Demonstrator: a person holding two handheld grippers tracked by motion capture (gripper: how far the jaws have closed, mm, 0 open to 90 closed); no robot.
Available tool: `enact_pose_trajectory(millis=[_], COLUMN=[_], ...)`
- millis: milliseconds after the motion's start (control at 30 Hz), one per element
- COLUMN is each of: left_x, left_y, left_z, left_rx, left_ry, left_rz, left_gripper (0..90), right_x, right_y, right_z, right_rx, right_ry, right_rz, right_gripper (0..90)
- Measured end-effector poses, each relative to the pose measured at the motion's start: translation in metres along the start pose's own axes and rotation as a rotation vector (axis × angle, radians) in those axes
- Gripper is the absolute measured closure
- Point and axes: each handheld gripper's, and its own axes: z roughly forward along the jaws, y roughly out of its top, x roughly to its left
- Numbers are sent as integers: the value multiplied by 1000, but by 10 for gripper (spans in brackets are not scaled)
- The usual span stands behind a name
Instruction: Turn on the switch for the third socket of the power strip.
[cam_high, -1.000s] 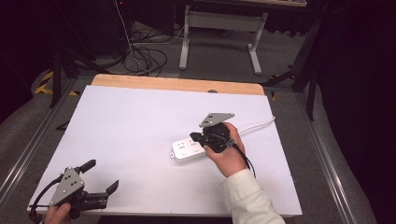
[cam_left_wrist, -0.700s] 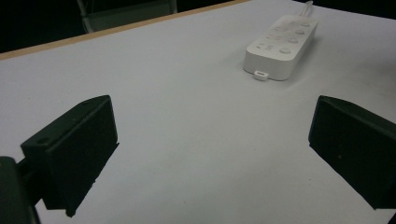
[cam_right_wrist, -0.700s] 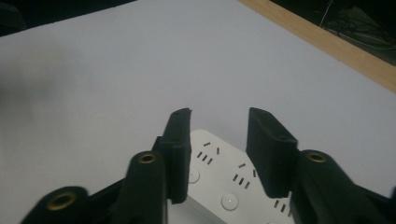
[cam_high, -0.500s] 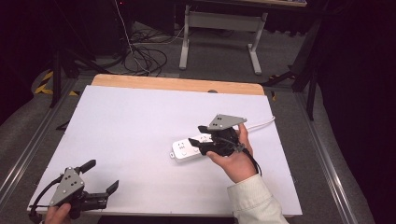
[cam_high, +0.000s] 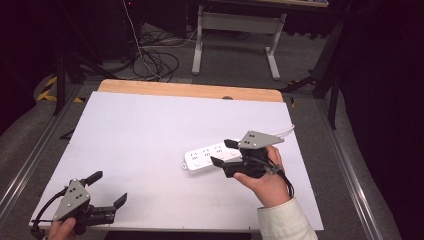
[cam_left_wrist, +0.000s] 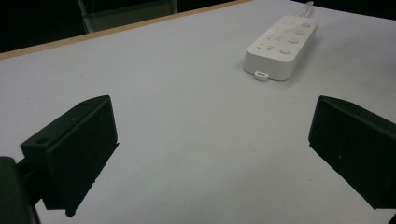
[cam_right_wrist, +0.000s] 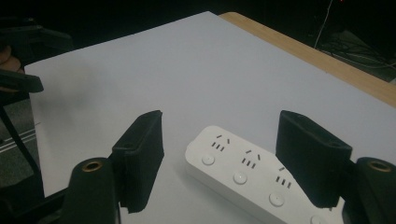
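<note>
My left gripper (cam_high: 106, 196) rests with its jaws wide apart and empty at the near left corner of the white table (cam_high: 150, 130). Toward the right, my right gripper (cam_high: 223, 153) has just been opening its jaws, which now stand apart above the power strip (cam_high: 202, 158), lying flat. Before I close again, I judge I should centre both pads squarely across its sides.

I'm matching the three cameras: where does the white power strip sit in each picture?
High view: power strip right of centre, by the right gripper.
Left gripper view: upper right, far beyond the jaws.
Right gripper view: bottom centre, between the open jaws.
Shared landmark: the table's wooden edge.
</note>
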Motion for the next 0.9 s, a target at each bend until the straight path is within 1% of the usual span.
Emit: enact_pose_trajectory(millis=[33, 100, 167, 267, 300, 367, 467, 600, 667, 700, 733, 767, 833, 900], left_x=[0, 0, 0, 0, 0, 0, 0, 0, -1, 0, 0, -1, -1, 0], left_y=[0, 0, 0, 0, 0, 0, 0, 0, 0, 0, 0, 0, 0, 0], left_z=[0, 0, 0, 0, 0, 0, 0, 0, 0, 0, 0, 0, 0, 0], left_rx=[0, 0, 0, 1, 0, -1, 0, -1, -1, -1, -1, -3, -3, -3], left_ry=[3, 0, 4, 3, 2, 2, 2, 5, 4, 5, 5, 2, 2, 3], left_rz=[5, 0, 5, 3, -2, 0, 2, 6, 1, 7, 7, 2, 3, 11], left_gripper=[16, 16, 16, 16, 16, 16, 16, 16, 16, 16, 16, 16, 16, 16], right_x=[0, 1, 0, -1, -1, -1, 0, -1, -3, -4, -4, -5, -7, -9], right_y=[-2, -7, -13, -22, -29, -32, -43, -60, -68, -76, -76, -80, -88, -95], right_z=[-2, -7, -11, -18, -23, -25, -31, -37, -40, -43, -43, -44, -45, -47], right_rx=[-2, -14, -25, -39, -52, -57, -68, -79, -86, -87, -87, -88, -91, -92], right_ry=[-3, -21, -34, -51, -62, -70, -86, -97, -101, -109, -109, -114, -119, -121], right_rz=[-3, -12, -16, -10, 6, 10, 9, 21, 36, 58, 58, 76, 94, 101], right_gripper=[310, 285, 247, 206, 177, 172, 168, 145, 128, 125, 125, 120, 118, 115])
